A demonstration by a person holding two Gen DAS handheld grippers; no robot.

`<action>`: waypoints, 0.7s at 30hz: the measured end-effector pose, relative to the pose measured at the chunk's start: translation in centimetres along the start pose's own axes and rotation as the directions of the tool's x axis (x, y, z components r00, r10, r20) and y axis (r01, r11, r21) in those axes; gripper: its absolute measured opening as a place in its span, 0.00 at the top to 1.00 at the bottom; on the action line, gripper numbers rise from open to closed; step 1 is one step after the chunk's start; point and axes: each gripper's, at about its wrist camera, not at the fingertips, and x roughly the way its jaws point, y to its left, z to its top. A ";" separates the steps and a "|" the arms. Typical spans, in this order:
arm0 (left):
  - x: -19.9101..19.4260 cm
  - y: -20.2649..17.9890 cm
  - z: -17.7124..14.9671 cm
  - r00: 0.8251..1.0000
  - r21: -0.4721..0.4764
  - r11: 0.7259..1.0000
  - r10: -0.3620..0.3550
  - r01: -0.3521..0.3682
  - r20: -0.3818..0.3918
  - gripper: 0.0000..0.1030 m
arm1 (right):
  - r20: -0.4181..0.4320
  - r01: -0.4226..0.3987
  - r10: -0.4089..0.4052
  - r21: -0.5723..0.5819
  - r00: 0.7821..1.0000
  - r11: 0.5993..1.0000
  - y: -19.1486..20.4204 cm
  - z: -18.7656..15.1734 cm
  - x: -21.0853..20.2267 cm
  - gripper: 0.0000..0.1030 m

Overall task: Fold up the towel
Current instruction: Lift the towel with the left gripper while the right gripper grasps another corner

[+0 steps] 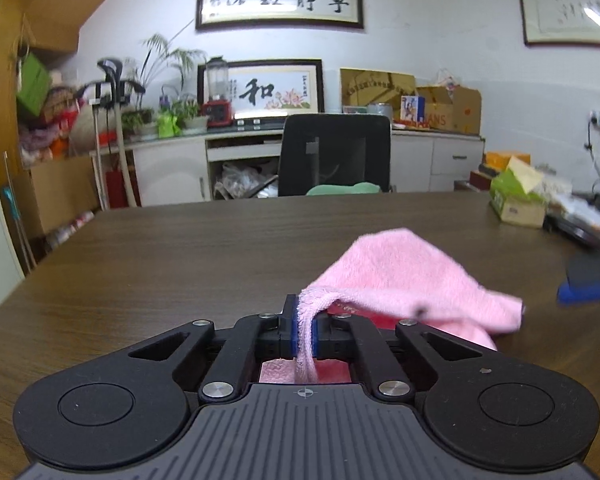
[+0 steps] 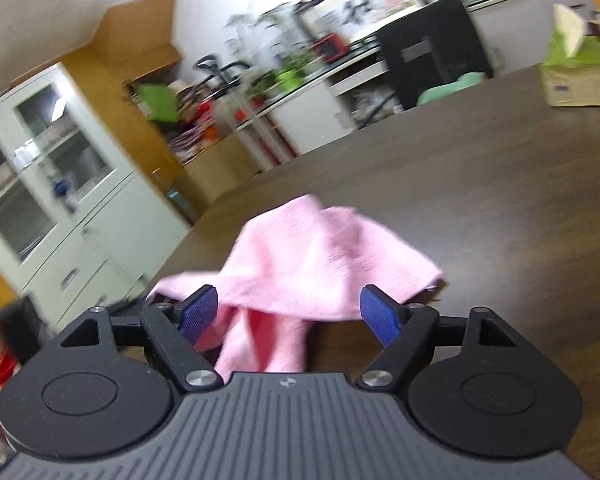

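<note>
In the left wrist view, the left gripper [image 1: 306, 326] is clenched on a hemmed edge of the pink towel [image 1: 396, 276]; the cloth rises from between the blue pads and drapes ahead and to the right of the jaws over the dark wooden table [image 1: 180, 264]. In the right wrist view, the right gripper [image 2: 290, 314] stands released, its jaws wide apart, with the towel [image 2: 312, 256] bunched between and just ahead of them, touching neither pad clearly.

Pink towel [image 1: 400, 276] underside hidden; blurred blue object [image 1: 588, 290] cut off at the edge.
</note>
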 end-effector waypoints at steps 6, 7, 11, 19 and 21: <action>-0.4 0.5 2.7 1.000 -0.052 0.998 -0.023 0.023 -0.003 0.96 | -0.049 -0.059 0.053 -0.133 0.997 0.989 2.7 -1.2 1.8 0.22; -0.5 0.5 2.9 1.000 -0.049 0.999 -0.019 0.019 0.000 0.96 | -0.071 -0.047 0.037 -0.142 0.997 0.989 2.9 -1.6 2.6 0.22; -0.6 0.3 3.8 1.000 -0.046 0.999 -0.012 0.012 -0.002 0.96 | -0.116 -0.031 0.015 -0.141 0.993 0.990 3.1 -3.0 5.1 0.25; 1.0 1.1 3.8 0.997 -0.132 0.991 0.007 -0.018 -0.083 0.96 | -0.098 0.084 -0.100 -0.154 0.990 0.984 4.0 -3.7 6.1 0.92; 1.7 2.2 4.0 0.992 -0.197 0.980 -0.002 -0.022 -0.124 0.96 | -0.040 0.114 -0.122 -0.161 0.992 0.980 4.4 -3.4 5.2 0.93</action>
